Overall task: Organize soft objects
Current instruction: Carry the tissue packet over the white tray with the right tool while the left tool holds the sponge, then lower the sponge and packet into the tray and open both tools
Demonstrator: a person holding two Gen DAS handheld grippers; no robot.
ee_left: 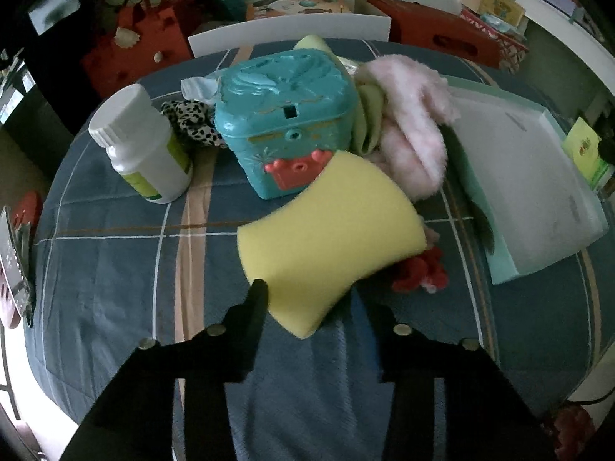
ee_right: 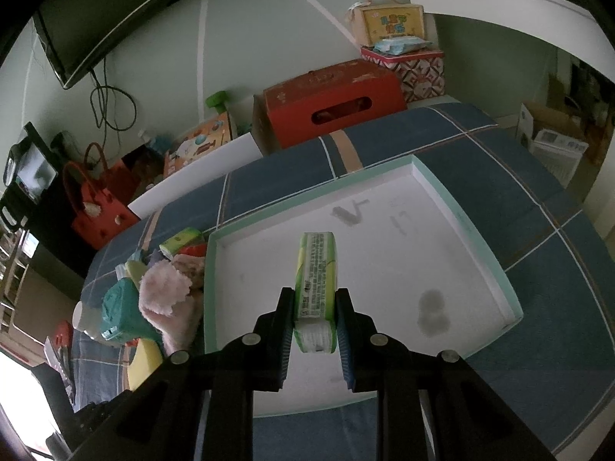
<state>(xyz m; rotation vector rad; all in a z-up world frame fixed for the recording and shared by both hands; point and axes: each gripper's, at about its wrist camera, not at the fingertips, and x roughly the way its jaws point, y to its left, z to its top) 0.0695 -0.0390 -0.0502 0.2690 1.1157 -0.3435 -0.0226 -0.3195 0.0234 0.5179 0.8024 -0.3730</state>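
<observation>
While white tray (ee_right: 442,207) lies empty, right claw (ee_right: 315,319) clenches tissue pack (ee_right: 317,269) above it; left claw (ee_left: 307,299) grips yellow sponge (ee_left: 330,230); pink plush (ee_left: 407,130), scrunchie (ee_left: 192,123) remain far on bed (ee_left: 115,269).

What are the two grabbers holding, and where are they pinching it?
The right gripper pinches a green-and-white tissue pack by its near end, over the white tray. The left gripper grips the yellow sponge at its near edge.
</observation>
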